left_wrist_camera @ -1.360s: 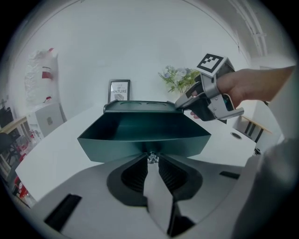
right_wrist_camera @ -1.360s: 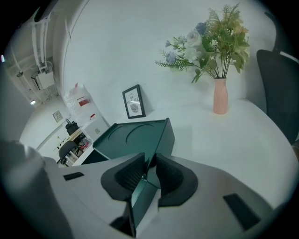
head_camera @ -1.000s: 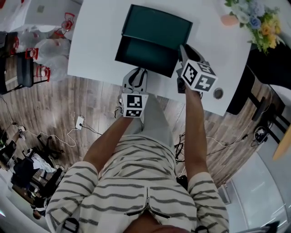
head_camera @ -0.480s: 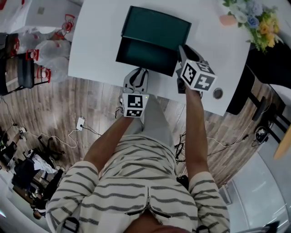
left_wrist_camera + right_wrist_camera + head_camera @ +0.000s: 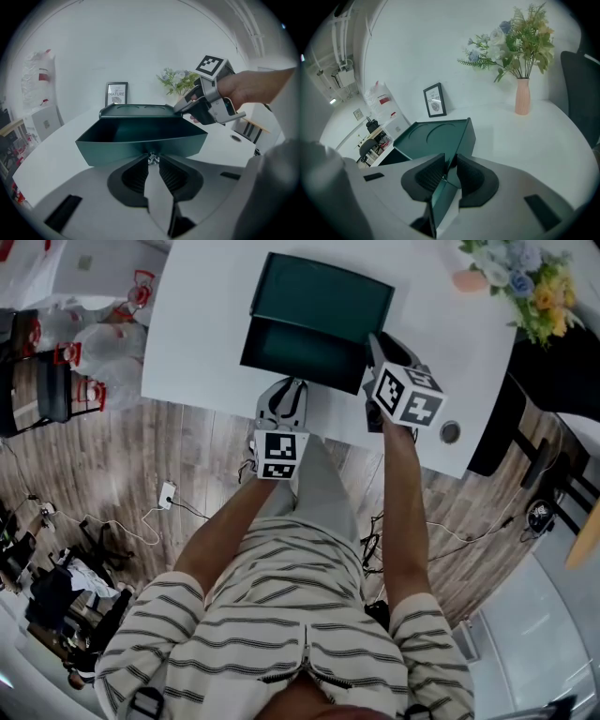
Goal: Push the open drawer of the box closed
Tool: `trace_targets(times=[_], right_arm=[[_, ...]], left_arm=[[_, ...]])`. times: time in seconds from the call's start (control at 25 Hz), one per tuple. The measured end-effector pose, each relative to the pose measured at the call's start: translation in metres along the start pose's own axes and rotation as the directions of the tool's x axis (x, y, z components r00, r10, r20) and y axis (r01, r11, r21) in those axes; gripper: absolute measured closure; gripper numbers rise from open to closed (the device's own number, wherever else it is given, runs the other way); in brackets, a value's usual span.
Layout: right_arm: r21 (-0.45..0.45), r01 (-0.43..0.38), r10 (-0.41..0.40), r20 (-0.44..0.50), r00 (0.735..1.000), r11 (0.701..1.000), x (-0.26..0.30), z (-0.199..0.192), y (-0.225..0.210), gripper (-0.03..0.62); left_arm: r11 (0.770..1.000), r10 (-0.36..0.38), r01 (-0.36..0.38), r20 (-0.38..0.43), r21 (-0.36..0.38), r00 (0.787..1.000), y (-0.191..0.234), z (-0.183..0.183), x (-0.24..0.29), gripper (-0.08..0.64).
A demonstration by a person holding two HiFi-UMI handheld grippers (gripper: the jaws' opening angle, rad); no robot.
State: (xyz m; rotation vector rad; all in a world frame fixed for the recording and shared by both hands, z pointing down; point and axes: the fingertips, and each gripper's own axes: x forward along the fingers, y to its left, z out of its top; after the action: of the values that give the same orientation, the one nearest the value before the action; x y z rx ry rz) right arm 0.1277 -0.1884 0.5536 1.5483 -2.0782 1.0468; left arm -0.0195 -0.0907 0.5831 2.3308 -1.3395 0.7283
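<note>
Almost nothing is changing over the last second. The drawer (image 5: 300,352) is still sticking well out of the box (image 5: 328,292) on the table (image 5: 206,324). The left gripper (image 5: 284,390) is clamping the drawer knob (image 5: 152,159) and the right gripper (image 5: 375,345) is pinching the box's corner wall, bracing it. The push is barely starting.

The dark green box (image 5: 323,294) sits on the white table (image 5: 206,324); its drawer (image 5: 305,354) (same green, small front knob (image 5: 153,159)) stands open.
</note>
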Motion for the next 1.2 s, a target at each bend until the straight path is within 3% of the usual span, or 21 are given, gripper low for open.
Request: trace_targets(times=[1.2], right_arm=[[0.001,0.009,-0.009,-0.001,1.0,1.0,-0.001,-0.001,0.001,0.502]], left_arm=[[1.0,-0.005,0.005,-0.009,-0.005,1.0,0.007,0.01,0.018,0.486]])
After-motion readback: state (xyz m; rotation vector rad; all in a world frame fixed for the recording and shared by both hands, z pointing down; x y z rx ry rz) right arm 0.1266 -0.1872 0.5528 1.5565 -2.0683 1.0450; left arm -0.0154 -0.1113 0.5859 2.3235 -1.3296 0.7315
